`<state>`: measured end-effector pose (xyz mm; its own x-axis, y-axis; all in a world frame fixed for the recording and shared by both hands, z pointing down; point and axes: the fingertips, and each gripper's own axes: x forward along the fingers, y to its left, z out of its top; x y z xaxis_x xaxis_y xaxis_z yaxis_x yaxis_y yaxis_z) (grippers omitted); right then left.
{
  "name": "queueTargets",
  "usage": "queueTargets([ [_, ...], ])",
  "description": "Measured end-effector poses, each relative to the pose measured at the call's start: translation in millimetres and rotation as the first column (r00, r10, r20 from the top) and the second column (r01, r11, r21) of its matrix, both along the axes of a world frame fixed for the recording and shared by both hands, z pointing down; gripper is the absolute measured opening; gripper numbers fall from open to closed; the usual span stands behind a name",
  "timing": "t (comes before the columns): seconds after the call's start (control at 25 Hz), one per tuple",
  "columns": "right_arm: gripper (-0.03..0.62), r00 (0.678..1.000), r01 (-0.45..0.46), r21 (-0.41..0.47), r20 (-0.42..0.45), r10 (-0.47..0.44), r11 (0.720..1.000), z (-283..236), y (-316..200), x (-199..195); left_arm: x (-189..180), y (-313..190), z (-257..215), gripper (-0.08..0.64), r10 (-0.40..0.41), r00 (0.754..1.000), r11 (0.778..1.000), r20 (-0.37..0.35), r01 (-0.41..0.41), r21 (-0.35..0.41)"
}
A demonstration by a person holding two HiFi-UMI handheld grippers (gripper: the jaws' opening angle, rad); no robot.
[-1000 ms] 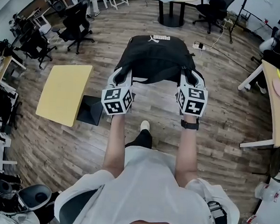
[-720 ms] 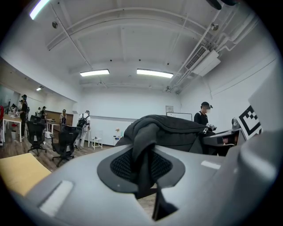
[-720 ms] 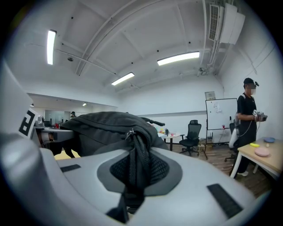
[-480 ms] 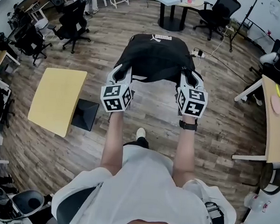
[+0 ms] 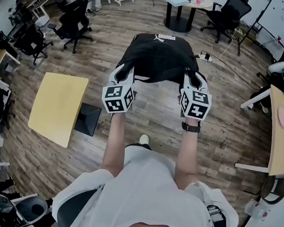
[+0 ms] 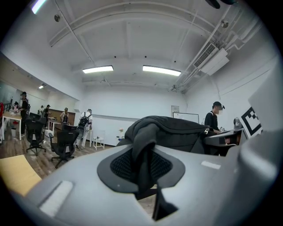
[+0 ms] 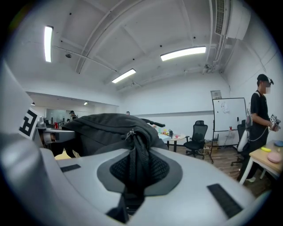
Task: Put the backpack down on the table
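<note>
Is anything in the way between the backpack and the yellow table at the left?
Nothing visible does. The backpack, clamped in the left tongs and right tongs, hangs over wooden floor; only floor lies between it and the yellow table, whose top is bare.

The left gripper (image 5: 122, 74) and right gripper (image 5: 193, 80) hold a black backpack (image 5: 158, 56) over the wood floor (image 5: 154, 111). 1 yellow table (image 5: 57, 107) stands left, well apart. Black chairs (image 5: 69, 25) stand beyond it.
</note>
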<state>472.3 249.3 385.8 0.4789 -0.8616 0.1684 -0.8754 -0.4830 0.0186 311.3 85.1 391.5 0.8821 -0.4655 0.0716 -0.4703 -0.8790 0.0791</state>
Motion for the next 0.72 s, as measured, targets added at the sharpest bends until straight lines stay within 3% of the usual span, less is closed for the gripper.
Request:
queueTargets([
  [0.32, 0.04, 0.999, 0.037, 0.019, -0.003, -0.036, 0.999, -6.6, -69.6, 16.7, 10.3, -63.5, -10.3, 0.064, -0.035, 0.999, 0.999, -0.007, 0.035, 0.023],
  [0.72, 0.04, 0.988, 0.152, 0.012, -0.016, -0.152, 0.988, -6.2, -180.8, -3.1, -29.1, -151.1, -8.5, 0.063, -0.153, 0.988, 0.988, -0.026, 0.153, 0.021],
])
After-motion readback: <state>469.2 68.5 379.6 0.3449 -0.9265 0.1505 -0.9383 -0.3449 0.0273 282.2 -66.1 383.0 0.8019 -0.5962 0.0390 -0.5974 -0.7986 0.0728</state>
